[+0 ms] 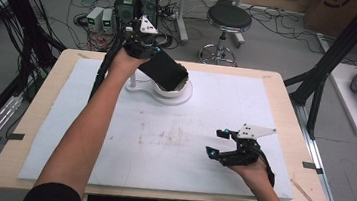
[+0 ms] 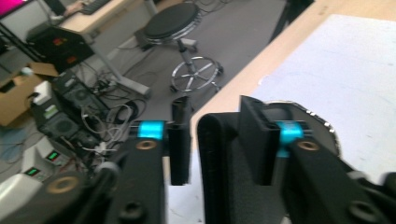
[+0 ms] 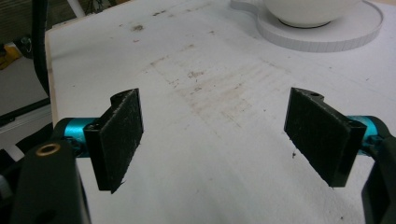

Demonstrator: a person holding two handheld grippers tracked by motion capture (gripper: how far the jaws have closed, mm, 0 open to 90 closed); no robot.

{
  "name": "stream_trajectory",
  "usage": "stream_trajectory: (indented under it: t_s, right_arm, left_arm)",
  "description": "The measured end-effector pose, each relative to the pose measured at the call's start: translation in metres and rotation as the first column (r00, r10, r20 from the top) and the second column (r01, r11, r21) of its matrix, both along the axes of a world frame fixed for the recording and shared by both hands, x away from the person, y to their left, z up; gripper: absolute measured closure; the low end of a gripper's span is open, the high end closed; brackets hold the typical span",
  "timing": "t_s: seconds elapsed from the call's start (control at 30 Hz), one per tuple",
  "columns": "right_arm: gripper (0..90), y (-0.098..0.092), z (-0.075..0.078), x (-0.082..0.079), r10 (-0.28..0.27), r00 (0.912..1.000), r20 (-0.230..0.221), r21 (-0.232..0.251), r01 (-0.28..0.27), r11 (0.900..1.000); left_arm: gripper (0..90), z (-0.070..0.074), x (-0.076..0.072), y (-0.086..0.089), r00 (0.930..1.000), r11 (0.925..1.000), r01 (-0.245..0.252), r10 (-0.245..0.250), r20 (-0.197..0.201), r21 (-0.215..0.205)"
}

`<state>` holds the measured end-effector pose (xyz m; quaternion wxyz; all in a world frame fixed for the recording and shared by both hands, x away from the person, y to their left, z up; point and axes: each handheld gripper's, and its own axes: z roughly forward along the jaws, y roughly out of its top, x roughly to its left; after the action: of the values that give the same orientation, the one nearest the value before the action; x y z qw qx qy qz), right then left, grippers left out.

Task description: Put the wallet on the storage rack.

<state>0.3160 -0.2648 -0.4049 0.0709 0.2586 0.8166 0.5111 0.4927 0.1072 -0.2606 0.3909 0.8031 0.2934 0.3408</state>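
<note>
A black cup (image 1: 163, 71) hangs tilted, mouth down to the right, over a white bowl (image 1: 176, 89) that stands on a white round base (image 1: 140, 86) at the back of the table. My left gripper (image 1: 152, 56) is shut on the cup's wall; in the left gripper view the cup (image 2: 219, 168) sits between the jaws of the left gripper (image 2: 217, 140). My right gripper (image 1: 216, 143) hovers low over the white mat (image 1: 172, 140) at the front right, open and holding nothing. The right gripper (image 3: 217, 133) faces the stained mat, with the bowl (image 3: 308, 11) and base (image 3: 327, 37) far ahead.
The mat lies on a wooden table (image 1: 291, 107). Behind the table stand a black stool (image 1: 228, 18), computer boxes (image 1: 136, 3) and many floor cables. Black frame posts (image 1: 328, 71) rise at the table's right.
</note>
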Motion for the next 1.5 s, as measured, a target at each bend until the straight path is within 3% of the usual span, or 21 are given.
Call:
stream_trajectory:
  t_s: [0.1,0.23,0.33,0.57,0.8,1.2,1.37,1.47,1.5]
  right_arm:
    - [20.1,0.0,0.0,0.001,0.001,1.0,0.001,-0.002,-0.001,1.0]
    - [20.1,0.0,-0.001,0.0,0.0,1.0,-0.003,0.0,0.0,1.0]
    - [20.1,0.001,-0.002,0.0,-0.001,1.0,-0.004,-0.007,0.001,1.0]
    - [20.1,0.004,-0.002,0.0,0.006,1.0,-0.007,-0.01,-0.006,1.0]
    - [20.0,0.004,-0.002,0.0,0.011,0.9999,-0.005,-0.004,-0.011,1.0]
    - [20.1,0.005,0.001,-0.003,0.018,0.9998,0.003,0.001,-0.018,1.0]
    - [20.1,0.005,0.001,-0.003,0.018,0.9998,0.009,0.004,-0.018,1.0]
    - [20.1,0.003,0.002,-0.002,0.01,0.9999,0.011,0.011,-0.01,1.0]
    - [20.1,0.003,0.003,-0.002,0.008,0.9999,0.01,0.012,-0.009,1.0]
  left_arm:
    - [56.8,-0.001,0.001,0.002,0.9997,0.9998,-0.02,0.02,0.011,-0.004]
    - [56.5,-0.002,0.002,0.005,0.999,0.9992,-0.038,0.038,0.022,-0.011]
    - [57.0,-0.01,0.003,0.002,0.9961,0.9971,-0.072,0.071,0.054,0.024]
    - [57.3,-0.012,0.007,0.001,0.9938,0.995,-0.092,0.09,0.065,0.037]
    - [51.7,-0.008,0.001,0.002,0.9971,0.9982,-0.059,0.059,0.048,0.0]
    - [47.7,0.003,-0.013,-0.001,0.9983,0.9989,-0.004,0.007,0.059,-0.046]
    - [45.6,0.011,-0.022,0.003,0.9979,0.9956,0.027,-0.022,0.061,-0.09]
    - [44.0,0.017,-0.033,0.007,0.9966,0.9868,0.077,-0.072,0.041,-0.143]
    - [42.2,0.017,-0.033,0.007,0.9966,0.9868,0.077,-0.072,0.041,-0.143]
